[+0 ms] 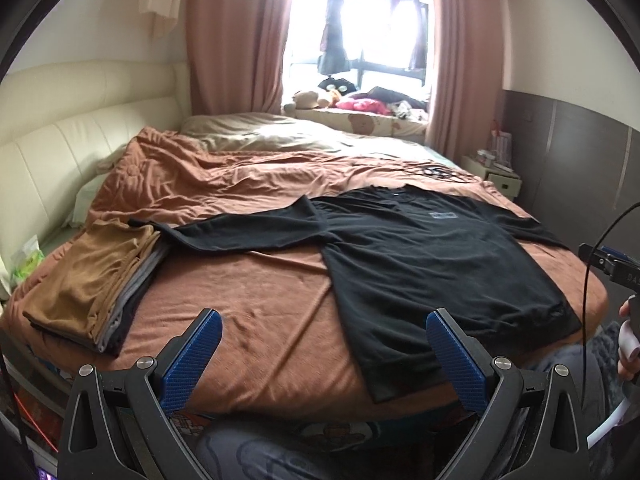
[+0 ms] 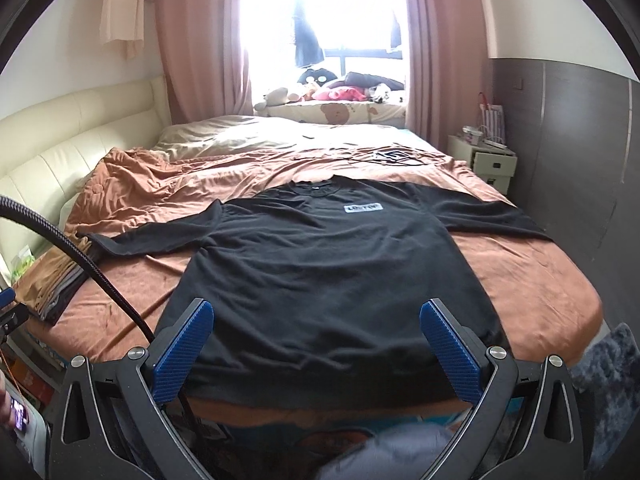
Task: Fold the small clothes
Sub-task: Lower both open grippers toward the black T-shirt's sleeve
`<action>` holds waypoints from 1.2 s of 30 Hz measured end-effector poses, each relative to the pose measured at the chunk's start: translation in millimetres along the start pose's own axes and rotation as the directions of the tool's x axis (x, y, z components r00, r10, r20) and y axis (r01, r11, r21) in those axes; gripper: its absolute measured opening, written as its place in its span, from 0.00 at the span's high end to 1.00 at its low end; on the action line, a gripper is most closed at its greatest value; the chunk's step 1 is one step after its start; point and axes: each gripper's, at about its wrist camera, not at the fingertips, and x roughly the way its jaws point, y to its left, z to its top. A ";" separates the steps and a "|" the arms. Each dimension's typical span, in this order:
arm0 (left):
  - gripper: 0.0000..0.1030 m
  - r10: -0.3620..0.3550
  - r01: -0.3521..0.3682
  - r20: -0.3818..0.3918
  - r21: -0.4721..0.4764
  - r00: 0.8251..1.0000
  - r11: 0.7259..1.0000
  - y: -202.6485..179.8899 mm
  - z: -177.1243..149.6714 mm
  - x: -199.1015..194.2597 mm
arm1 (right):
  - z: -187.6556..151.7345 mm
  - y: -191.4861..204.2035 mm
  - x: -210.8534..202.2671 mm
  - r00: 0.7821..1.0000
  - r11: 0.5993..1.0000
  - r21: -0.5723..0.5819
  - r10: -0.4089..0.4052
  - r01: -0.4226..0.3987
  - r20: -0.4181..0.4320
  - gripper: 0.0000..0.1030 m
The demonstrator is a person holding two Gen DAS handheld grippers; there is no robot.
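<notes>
Right wrist view looks straight over the black T-shirt (image 2: 320, 264), with the right hand-held gripper (image 2: 316, 350) spread wide and empty above the shirt's near hem. Left of the shirt, the left hand-held gripper (image 1: 322, 356) is likewise spread and holds nothing, hovering over bare orange bedspread (image 1: 248, 304) just beside the hem corner. The shirt lies flat and face up on the bed, both sleeves out, so its folding looks not yet begun. Left of the shirt, touching its sleeve tip, sits a stack of folded clothes (image 1: 92, 284), apparently finished work. Beyond the shirt's collar lie dark cables (image 2: 390, 156), then a rumpled cream sheet (image 2: 256, 132); nothing blocks the fold.
</notes>
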 end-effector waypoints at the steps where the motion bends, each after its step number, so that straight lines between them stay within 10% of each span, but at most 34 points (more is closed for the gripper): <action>1: 0.00 0.008 -0.009 -0.005 -0.003 1.000 1.000 3.3 3.2 5.2 | 2.0 -0.6 5.9 1.000 1.000 0.001 0.011 -0.011 -0.002 0.00; 36: 0.13 0.230 -0.253 -0.156 -0.155 0.961 0.955 153.8 84.8 213.1 | 106.8 18.8 272.8 0.957 0.972 -0.007 0.232 -0.237 -0.175 0.04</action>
